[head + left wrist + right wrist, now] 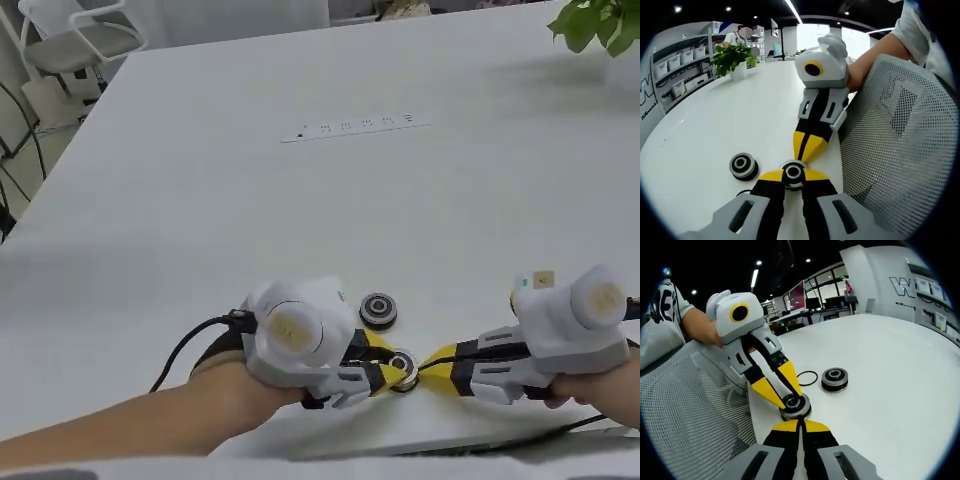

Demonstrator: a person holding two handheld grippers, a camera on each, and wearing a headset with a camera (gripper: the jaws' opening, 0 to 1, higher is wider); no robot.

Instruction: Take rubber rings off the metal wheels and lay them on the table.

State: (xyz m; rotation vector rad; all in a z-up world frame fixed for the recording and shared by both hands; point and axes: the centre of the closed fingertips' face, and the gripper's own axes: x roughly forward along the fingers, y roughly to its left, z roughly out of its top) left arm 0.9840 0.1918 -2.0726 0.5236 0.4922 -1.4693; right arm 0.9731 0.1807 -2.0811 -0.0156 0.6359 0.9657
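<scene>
A wide white table [200, 210] is seen from above. At its near edge, 2 hand-held grippers with white bodies, black arms and yellow jaw tips point at each other, almost tip to tip. Bare forearms reach in from the bottom corners.

The left gripper [388, 373] is clamped on a small round metal wheel [402, 368] with a silver hub and a dark rim, which rests on the table. In the left gripper view, its 2 yellow tips sit against opposite sides of this wheel [793, 173]. In the right gripper view, the left gripper [789, 397] reaches down from the upper left, with 1 jaw on each side of the wheel [796, 406].

The right gripper [425, 363] meets the same wheel from the other side. In its own view its jaws [800, 424] are pressed together, with the tips at the wheel's near rim. Whether they pinch anything there cannot be told.

A second metal wheel [378, 310], dark and grooved, lies flat on the table just beyond the grippers, apart from both. In the right gripper view, a thin black rubber ring [806, 377] lies loose and flat on the table, just beside this second wheel [835, 379].

Further back, a flat white power strip [355, 128] lies on the table. A green leafy plant [600, 25] is at the far right corner, and a white chair [70, 40] is beyond the far left corner. A grey mesh chair back [900, 140] is close behind the table edge.
</scene>
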